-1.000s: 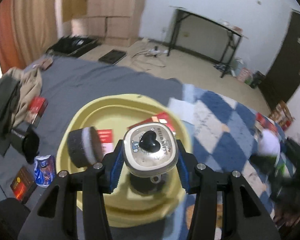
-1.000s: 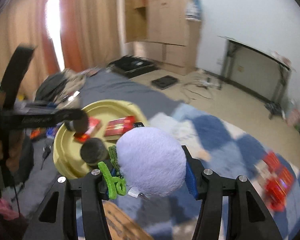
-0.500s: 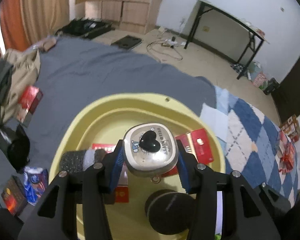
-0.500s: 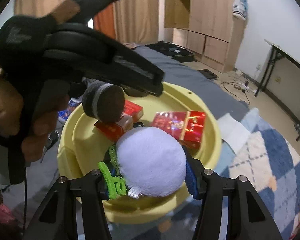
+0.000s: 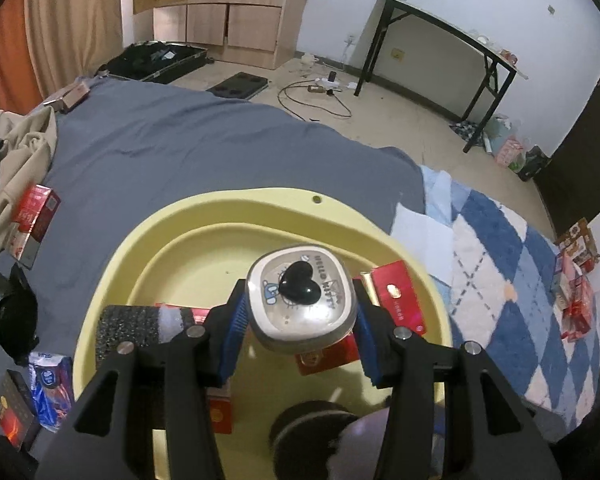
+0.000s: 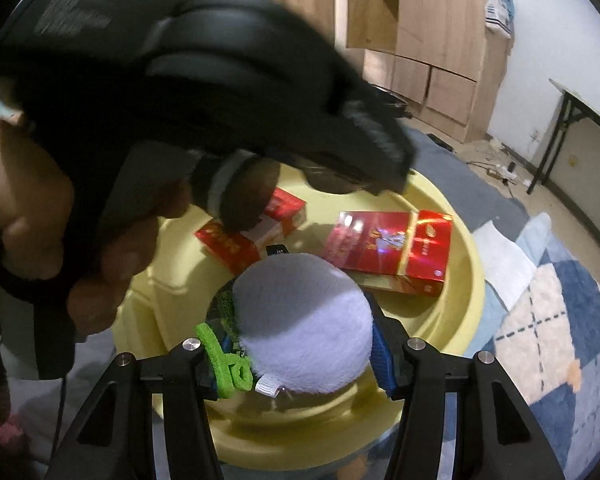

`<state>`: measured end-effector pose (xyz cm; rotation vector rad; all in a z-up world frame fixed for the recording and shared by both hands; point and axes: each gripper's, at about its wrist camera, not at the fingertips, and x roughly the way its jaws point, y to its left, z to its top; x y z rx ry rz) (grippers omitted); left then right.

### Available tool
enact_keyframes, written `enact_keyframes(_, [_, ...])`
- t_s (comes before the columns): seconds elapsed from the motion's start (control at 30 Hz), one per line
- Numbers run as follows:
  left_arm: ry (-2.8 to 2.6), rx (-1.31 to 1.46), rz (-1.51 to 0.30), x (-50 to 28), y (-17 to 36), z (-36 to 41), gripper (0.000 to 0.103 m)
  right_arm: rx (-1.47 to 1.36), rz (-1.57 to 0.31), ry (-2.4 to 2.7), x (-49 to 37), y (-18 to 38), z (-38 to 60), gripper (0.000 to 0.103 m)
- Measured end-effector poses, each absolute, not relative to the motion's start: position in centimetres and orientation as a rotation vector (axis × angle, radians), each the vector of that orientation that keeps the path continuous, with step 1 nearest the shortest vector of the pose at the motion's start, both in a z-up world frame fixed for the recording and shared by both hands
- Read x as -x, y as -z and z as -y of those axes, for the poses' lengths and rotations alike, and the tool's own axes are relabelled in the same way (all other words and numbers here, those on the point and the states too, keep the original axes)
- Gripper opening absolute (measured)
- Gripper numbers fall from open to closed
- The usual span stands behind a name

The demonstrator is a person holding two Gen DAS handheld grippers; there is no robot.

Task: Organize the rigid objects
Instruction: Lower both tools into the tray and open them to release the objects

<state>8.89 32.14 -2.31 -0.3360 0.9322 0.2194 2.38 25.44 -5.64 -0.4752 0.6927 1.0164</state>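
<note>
Your left gripper (image 5: 300, 308) is clamped on the Hello Kitty container (image 5: 302, 300), held over the yellow basin (image 5: 236, 208); your right gripper (image 6: 300, 354) is clenched on the white plush ball (image 6: 304, 324), also above the basin, near its front rim. Risks from here: both tools crowd the same basin; the right view is half filled by your left hand (image 6: 52, 216) and its tool, so you could knock them together on release. Basin already holds red boxes (image 6: 392, 252) and a dark foam roller (image 5: 136, 328); drop the container onto a box edge and it may tip or bounce out. The ball is round; let it go near the rim and it could roll out onto the blue checkered rug (image 5: 512, 280). Its green tag (image 6: 224, 364) sits by the left jaw and may snag as you open. More red boxes (image 5: 34, 216) lie outside on the grey sheet (image 5: 180, 148), not yet sorted.
</note>
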Motion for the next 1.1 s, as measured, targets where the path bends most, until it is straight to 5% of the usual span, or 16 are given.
enact_keyframes(0.27, [-0.231, 0.306, -0.925, -8.5, 1.9, -32.2, 0.050, 0.483, -0.704, -1.045, -2.1, 6.0, -26.4, 0.054])
enact_keyframes(0.5, [-0.287, 0.422, -0.752, -3.0, -4.0, -38.0, 0.050, 0.417, -0.713, -1.036, -2.7, 5.4, -25.6, 0.054])
enact_keyframes(1.1, [-0.223, 0.296, -0.961, -7.0, 3.0, -34.2, 0.050, 0.406, -0.732, -1.003, -1.7, 5.6, -26.0, 0.054])
